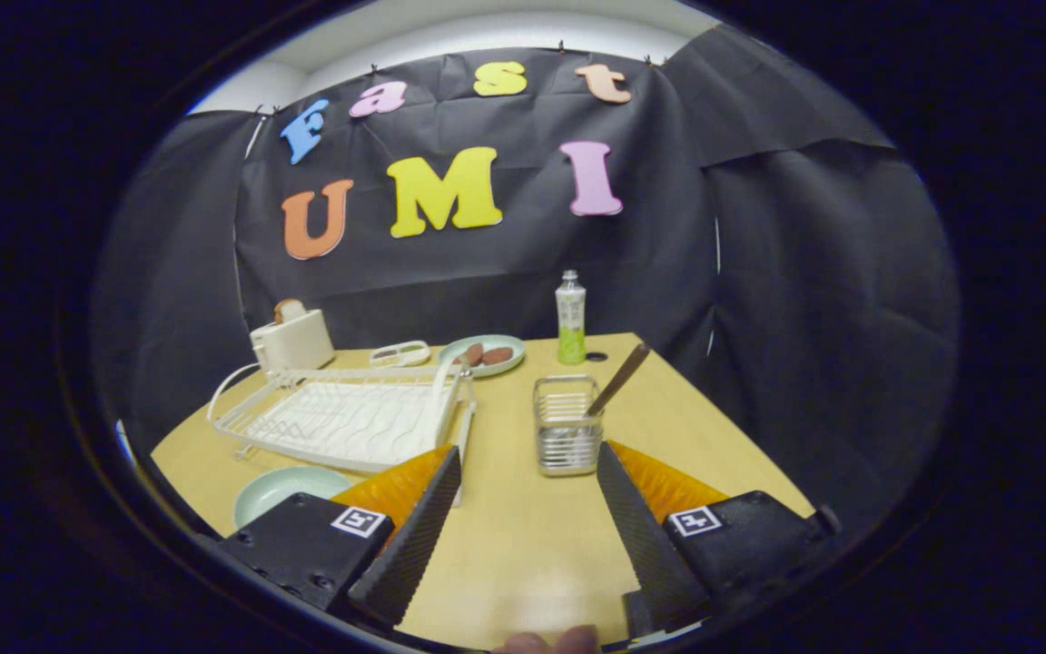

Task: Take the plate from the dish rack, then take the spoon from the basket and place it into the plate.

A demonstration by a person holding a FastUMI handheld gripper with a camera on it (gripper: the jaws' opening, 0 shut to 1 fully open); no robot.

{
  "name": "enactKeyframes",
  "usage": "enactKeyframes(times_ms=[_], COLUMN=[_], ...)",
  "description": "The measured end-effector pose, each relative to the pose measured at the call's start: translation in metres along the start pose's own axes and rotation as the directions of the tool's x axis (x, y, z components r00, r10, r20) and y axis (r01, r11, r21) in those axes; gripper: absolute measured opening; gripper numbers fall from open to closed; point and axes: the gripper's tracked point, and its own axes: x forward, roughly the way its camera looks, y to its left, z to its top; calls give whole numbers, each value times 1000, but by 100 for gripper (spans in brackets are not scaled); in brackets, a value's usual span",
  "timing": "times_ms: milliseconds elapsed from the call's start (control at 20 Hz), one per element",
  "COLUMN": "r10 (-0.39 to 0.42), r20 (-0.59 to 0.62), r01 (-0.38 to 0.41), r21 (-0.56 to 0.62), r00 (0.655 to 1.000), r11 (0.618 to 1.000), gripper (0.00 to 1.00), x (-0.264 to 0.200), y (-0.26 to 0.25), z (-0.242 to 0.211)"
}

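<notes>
With its fingers spread wide and holding nothing, the gripper (523, 509) hovers over bare table; the plate (282, 490) lies beside the left finger, already out of the dish rack (341, 418). Just ahead, the spoon (618, 380) leans in the wire basket (567, 436), so a grab on that thin tilted handle could slip or tip the light basket.

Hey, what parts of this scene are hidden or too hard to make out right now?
- Pale green plate beside the white wire dish rack: near part covered by the left finger of the open tongs, gripper view.
- Brown-handled spoon: bowl end sunk in the clear mesh basket.
- Brown pieces on the far plate: too small to identify.
</notes>
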Motion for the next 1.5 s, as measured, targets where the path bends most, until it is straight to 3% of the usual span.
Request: enactKeyframes(times_ms=[500, 750, 900, 1100, 1250, 1350, 1500], r10=[-67, -65, -67, -60, -13, -31, -32], r20=[21, 14, 1, -2, -8, -7, 22], r01=[66, 63, 66, 60, 15, 31, 27], r21=[54, 115, 127, 163, 207, 208, 186], r00=[998, 998, 998, 998, 1000, 1000, 999], r11=[996, 991, 990, 985, 978, 978, 982], gripper=[98, 86, 67, 34, 21, 13, 8], x=[116, 142, 147, 146, 136, 133, 123], y=[-51, -47, -46, -38, -21, -17, -6], z=[7, 9, 7, 12, 20, 25, 41])
